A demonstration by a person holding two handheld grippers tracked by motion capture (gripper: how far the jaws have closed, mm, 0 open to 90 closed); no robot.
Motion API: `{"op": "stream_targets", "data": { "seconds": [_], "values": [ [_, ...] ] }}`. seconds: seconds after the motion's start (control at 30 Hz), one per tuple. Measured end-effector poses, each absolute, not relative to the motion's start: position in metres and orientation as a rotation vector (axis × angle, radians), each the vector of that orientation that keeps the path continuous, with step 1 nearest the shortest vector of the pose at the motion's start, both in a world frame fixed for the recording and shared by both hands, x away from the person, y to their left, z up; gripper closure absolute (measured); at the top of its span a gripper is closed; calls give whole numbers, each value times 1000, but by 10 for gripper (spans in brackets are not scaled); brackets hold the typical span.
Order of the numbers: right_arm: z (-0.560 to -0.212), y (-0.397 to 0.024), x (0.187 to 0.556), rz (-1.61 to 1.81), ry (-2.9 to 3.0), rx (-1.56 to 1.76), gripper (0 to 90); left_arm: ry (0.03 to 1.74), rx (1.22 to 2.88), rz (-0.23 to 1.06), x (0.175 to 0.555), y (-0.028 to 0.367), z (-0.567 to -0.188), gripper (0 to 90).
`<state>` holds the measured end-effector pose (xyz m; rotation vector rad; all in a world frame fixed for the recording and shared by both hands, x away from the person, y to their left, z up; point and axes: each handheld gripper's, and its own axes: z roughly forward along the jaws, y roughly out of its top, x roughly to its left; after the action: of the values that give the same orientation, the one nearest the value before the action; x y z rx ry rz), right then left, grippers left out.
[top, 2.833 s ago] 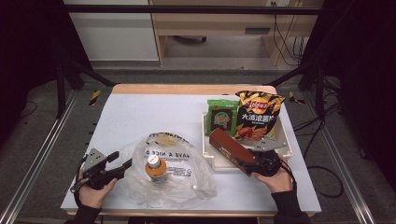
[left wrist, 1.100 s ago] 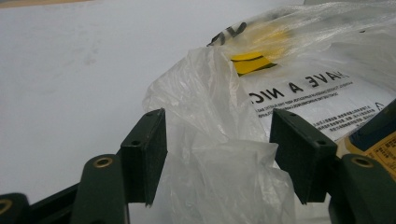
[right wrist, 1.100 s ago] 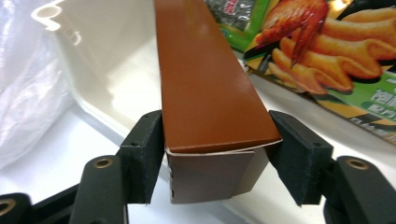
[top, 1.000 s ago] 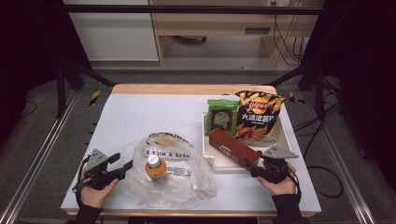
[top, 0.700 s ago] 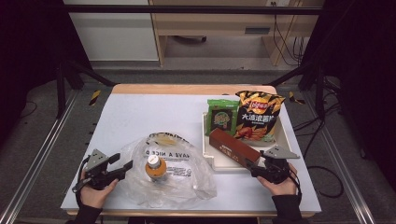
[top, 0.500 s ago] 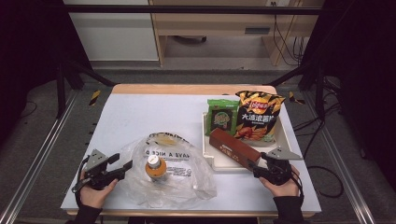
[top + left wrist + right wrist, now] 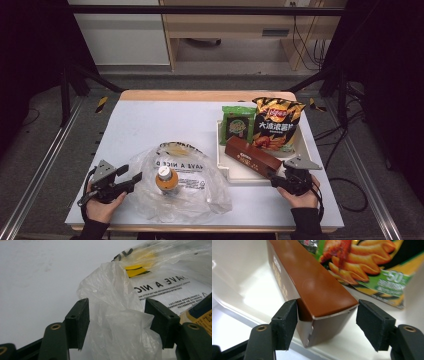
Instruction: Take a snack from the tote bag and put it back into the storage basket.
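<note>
A white worktop (image 7: 150,125) seen from above, with a person's two hands at its near edge, each holding a gripper.

The left gripper (image 7: 131,181) rests at the near left. Its fingers (image 7: 77,322) stand wide, with a crumpled fold of a clear plastic bag (image 7: 187,187) between them, not pinched. The bag lies flat on the near middle of the worktop, printed with black letters, and an orange-capped bottle (image 7: 166,179) stands inside it.

The right gripper (image 7: 274,179) sits at the near right, at the near end of a long brown box (image 7: 251,156). Its fingers (image 7: 287,322) have just been opening; they straddle the box end, the left one touching or nearly touching it, the right one clear of it.

The box lies slantwise in a white tray (image 7: 235,177) at the right. Behind it stand a chip bag (image 7: 277,122) and a green packet (image 7: 237,124).
</note>
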<state>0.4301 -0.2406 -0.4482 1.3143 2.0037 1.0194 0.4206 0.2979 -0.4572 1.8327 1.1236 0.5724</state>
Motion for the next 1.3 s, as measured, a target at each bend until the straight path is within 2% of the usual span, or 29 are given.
{"op": "stream_targets", "data": {
  "seconds": [0.2, 0.5, 0.8, 1.3],
  "values": [
    [-445, -250, 426, 1039, 1984, 1358, 509, 1124, 1838, 570, 421, 297, -458, 374],
    [-451, -247, 431, 1007, 1976, 1376, 632, 1124, 1843, 568, 422, 297, -458, 374],
    [-455, -248, 435, 1000, 1909, 1400, 706, 1124, 1847, 562, 422, 297, -459, 374],
    [-462, -241, 442, 1035, 1864, 1363, 704, 1117, 1852, 560, 422, 296, -459, 372]
  ]
}}
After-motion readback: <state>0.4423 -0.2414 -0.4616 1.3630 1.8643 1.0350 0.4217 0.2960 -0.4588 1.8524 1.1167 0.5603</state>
